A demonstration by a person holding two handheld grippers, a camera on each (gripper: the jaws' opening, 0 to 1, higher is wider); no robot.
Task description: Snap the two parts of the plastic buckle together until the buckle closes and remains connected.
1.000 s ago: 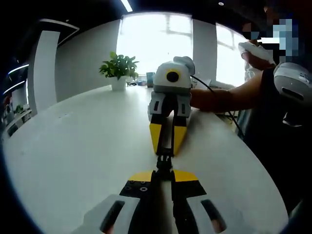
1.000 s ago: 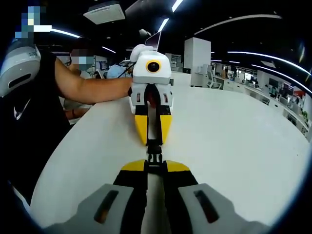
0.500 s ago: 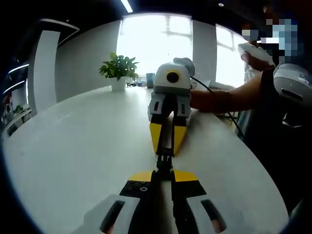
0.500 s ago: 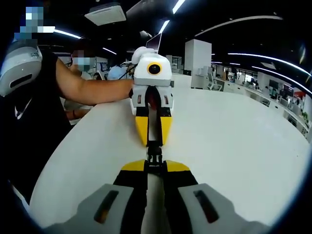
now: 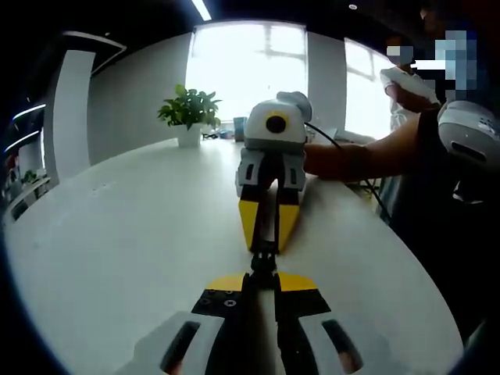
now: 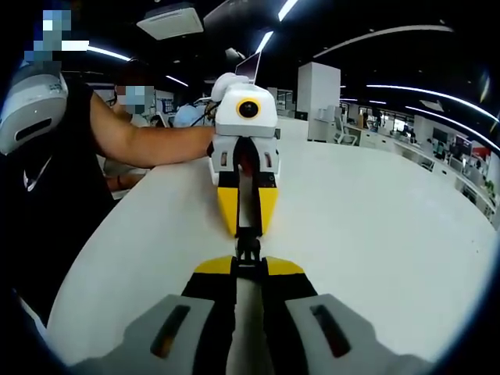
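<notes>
A small black plastic buckle (image 5: pixel 263 261) spans the short gap between the two grippers, just above the white table (image 5: pixel 141 234). My left gripper (image 5: pixel 263 276) is shut on its near half in the left gripper view. Nose to nose with it, my right gripper (image 5: pixel 265 244) is shut on the far half. The right gripper view gives the mirror image: the right gripper (image 6: pixel 248 265) pinches the buckle (image 6: pixel 248 246) from below and the left gripper (image 6: pixel 248 229) from the far side. The two halves meet as one black piece; the joint itself is too small to make out.
A person's forearm (image 5: pixel 351 156) reaches in to the right gripper; the same person's other arm (image 6: pixel 148 144) holds the left one. A potted plant (image 5: pixel 190 109) stands at the table's far end. The table's edge (image 5: pixel 406 258) runs close beside the person's body.
The two grippers have closed in on each other a little, and the black stretch of buckle between their tips has grown shorter.
</notes>
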